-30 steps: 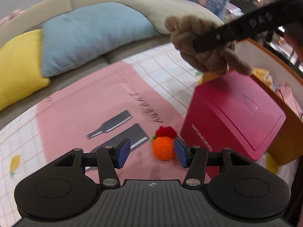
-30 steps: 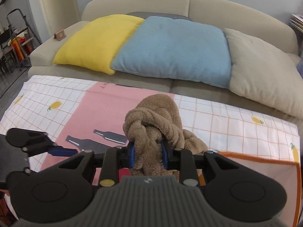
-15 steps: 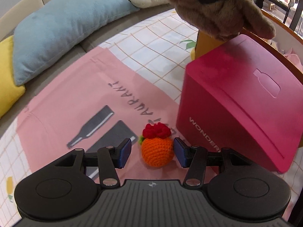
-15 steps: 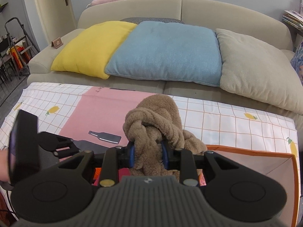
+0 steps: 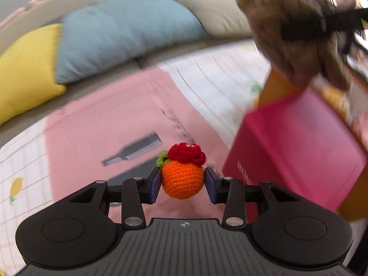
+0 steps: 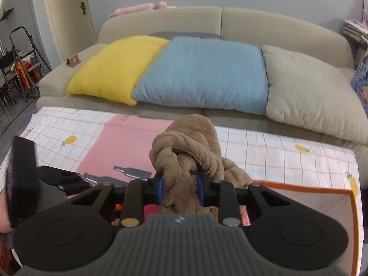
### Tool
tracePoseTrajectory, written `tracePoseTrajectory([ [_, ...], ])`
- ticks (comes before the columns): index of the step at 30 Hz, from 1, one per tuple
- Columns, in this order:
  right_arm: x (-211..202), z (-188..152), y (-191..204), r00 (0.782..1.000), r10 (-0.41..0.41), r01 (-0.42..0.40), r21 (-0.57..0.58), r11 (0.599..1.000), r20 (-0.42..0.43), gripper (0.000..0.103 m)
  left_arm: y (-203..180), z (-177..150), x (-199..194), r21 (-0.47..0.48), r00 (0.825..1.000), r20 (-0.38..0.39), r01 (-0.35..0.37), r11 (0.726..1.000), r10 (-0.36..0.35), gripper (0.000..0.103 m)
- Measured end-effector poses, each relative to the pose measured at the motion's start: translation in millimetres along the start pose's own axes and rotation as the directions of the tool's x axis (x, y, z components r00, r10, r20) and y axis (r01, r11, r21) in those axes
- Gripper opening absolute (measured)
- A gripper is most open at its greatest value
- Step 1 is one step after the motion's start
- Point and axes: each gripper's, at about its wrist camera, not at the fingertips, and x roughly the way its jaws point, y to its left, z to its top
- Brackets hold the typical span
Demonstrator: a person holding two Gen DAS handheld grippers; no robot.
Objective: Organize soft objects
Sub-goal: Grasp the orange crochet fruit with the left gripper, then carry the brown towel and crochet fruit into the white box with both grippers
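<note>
Two hand-held grippers are in my view, both over a table covered by a cloth [image 6: 264, 147] with a pink panel, a white grid and small lemon prints. My left gripper [image 5: 182, 181] has just been closing around a small crocheted orange toy [image 5: 182, 178] topped with a red knit tuft and a green leaf; the blue pads [image 5: 154, 182] sit right against its two sides, the left one touching, while I cannot tell whether the right one quite presses yet. I cannot tell if the toy rests on the pink panel or is lifted off it. Just to its right stands a magenta box [image 5: 299, 151] with white lettering on its front. My right gripper [image 6: 180, 189] is clamped on a brown fleecy knotted bundle [image 6: 187, 151], the fabric bulging up between and above its blue pads. In the left view that bundle shows blurred at the upper right, above the magenta box. Under and to the right of the bundle lies an open bin with an orange rim [image 6: 303, 187]. Beyond the table is a beige sofa [image 6: 276, 27] carrying a yellow cushion [image 6: 115, 66], a blue cushion [image 6: 202, 73] and a beige cushion [image 6: 308, 92].
</note>
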Motion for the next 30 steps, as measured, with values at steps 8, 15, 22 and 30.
tracePoseTrajectory([
  [8, -55.5, -6.1, 14.9, 0.996, 0.036, -0.036, -0.006, 0.999, 0.083, 0.027, -14.4, 5.5, -95.7, -0.071, 0.983, 0.182, -0.011, 0.997, 0.023, 0.045],
  [15, -105.0, -33.4, 12.9, 0.995, 0.028, -0.029, 0.012, 1.0, 0.099, 0.027, -55.1, 9.3, -141.2, -0.041, 0.963, 0.266, 0.051, 0.998, -0.038, 0.045],
  [22, -136.8, -66.0, -15.6, 0.996, -0.04, 0.035, 0.07, 0.997, 0.079, 0.027, -105.9, 22.5, -142.6, 0.044, 0.95, 0.283, 0.127, 0.991, -0.135, 0.045],
  [30, -155.0, -100.0, -68.1, 0.988, -0.147, 0.139, 0.153, 0.978, 0.04, 0.027, -162.4, 46.1, -126.0, 0.15, 0.943, 0.239, 0.201, 0.968, -0.233, 0.046],
])
